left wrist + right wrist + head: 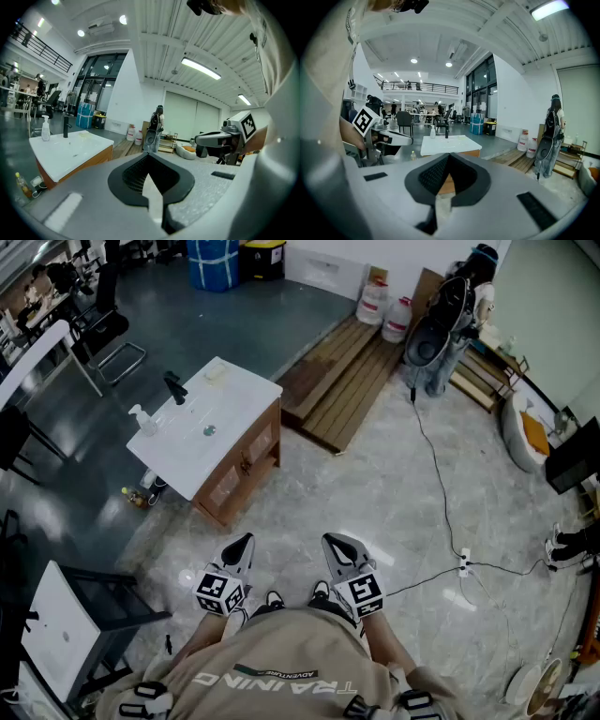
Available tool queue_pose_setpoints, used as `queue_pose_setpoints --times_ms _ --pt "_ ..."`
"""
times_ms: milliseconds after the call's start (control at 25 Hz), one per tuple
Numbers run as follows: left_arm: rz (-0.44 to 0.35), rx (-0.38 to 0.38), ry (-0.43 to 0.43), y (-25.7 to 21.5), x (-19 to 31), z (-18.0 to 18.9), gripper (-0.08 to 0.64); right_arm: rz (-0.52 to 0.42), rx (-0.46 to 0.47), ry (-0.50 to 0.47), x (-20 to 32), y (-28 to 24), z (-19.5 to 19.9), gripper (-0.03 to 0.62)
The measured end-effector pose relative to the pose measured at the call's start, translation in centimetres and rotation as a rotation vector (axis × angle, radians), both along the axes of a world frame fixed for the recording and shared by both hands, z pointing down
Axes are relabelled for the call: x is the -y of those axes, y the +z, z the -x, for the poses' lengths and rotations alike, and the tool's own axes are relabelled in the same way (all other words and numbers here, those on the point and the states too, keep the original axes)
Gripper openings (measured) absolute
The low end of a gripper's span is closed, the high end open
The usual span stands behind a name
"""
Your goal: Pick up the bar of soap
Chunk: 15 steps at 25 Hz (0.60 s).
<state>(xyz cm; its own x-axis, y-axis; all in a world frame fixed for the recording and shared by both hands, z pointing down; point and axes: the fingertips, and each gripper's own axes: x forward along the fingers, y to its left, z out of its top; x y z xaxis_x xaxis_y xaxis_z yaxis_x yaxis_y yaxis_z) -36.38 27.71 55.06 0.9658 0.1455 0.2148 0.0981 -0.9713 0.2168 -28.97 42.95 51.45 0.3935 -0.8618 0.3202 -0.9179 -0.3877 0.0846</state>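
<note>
The bar of soap is a pale block on the far corner of a white sink top, which sits on a wooden cabinet to my front left. The soap also lies on that top in the left gripper view. A black faucet and a pump bottle stand near it. My left gripper and right gripper hang side by side close to my body, well short of the sink. Both have their jaws together, with nothing between them. In the left gripper view the right gripper shows beside it.
Wooden pallets lie behind the sink, with water jugs and a dark bag beyond. A cable runs across the floor to a power strip. A white cabinet stands at lower left, and chairs at upper left.
</note>
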Motion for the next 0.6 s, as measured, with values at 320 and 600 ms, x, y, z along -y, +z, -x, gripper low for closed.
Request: queue_pose_setpoints --times_ms 320,600 --pt "-0.018 0.01 0.019 0.6 2.6 0.7 -0.005 -0.076 0.035 0.003 3.3 -0.7 -0.1 0.005" --pt "0.013 0.042 0.03 2.2 3.1 0.4 -0.005 -0.015 0.047 0.004 4.2 1.3 -0.5 0.005"
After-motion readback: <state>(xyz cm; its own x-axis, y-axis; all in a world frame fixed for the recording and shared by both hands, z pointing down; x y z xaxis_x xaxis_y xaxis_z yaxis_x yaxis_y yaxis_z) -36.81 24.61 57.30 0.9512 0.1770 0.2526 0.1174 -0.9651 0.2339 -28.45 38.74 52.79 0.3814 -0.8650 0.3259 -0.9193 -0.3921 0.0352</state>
